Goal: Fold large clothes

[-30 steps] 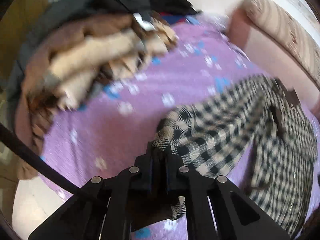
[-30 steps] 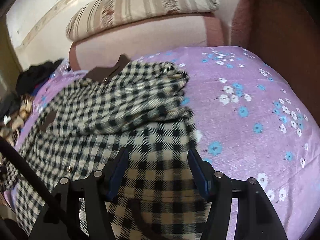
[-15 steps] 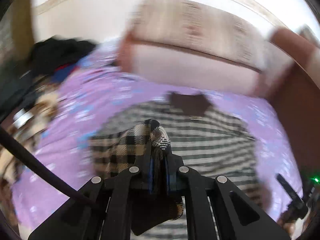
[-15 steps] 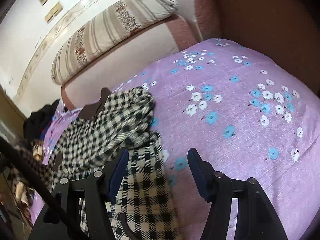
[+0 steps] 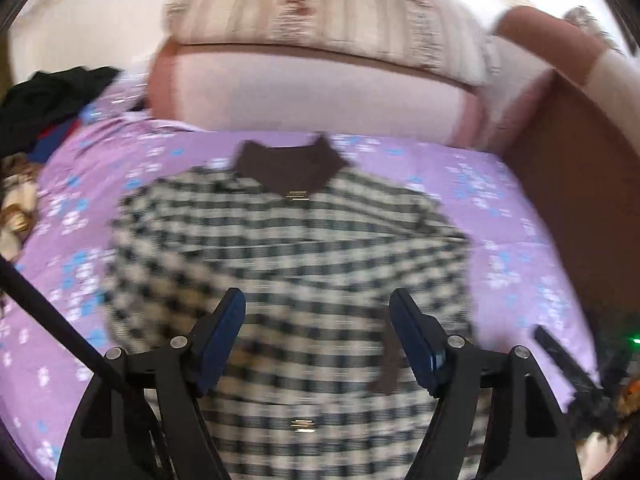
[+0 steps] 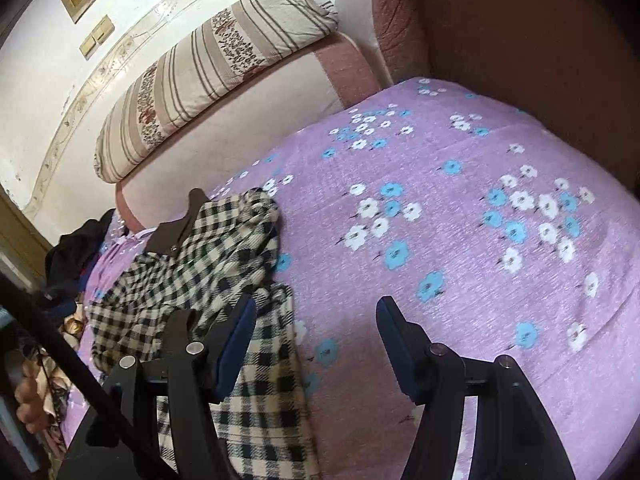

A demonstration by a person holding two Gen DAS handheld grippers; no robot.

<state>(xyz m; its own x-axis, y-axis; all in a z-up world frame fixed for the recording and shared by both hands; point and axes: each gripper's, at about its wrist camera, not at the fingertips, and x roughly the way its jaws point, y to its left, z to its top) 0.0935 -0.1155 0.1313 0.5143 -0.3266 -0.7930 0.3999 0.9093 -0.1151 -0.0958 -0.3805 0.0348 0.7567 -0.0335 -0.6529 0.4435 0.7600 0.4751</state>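
A black-and-cream checked shirt [image 5: 288,248] with a brown collar [image 5: 290,166] lies spread on a purple flowered bedsheet [image 5: 512,208], both sleeves folded in over its body. My left gripper [image 5: 316,340] is open and empty, held above the shirt's lower half. In the right wrist view the same shirt [image 6: 200,272] lies at the left on the sheet [image 6: 460,208]. My right gripper [image 6: 316,344] is open and empty over the sheet, its left finger at the shirt's right edge.
A striped bolster [image 6: 216,68] rests on a pink headboard [image 5: 320,96] at the far side. A brown wooden side panel [image 6: 540,60] bounds the bed at the right. A pile of dark and tan clothes [image 5: 44,104] lies at the far left.
My left gripper carried the shirt's sleeve from the left across onto the shirt body, then opened and let it go. My right gripper stayed open and swung to the right, off the shirt.
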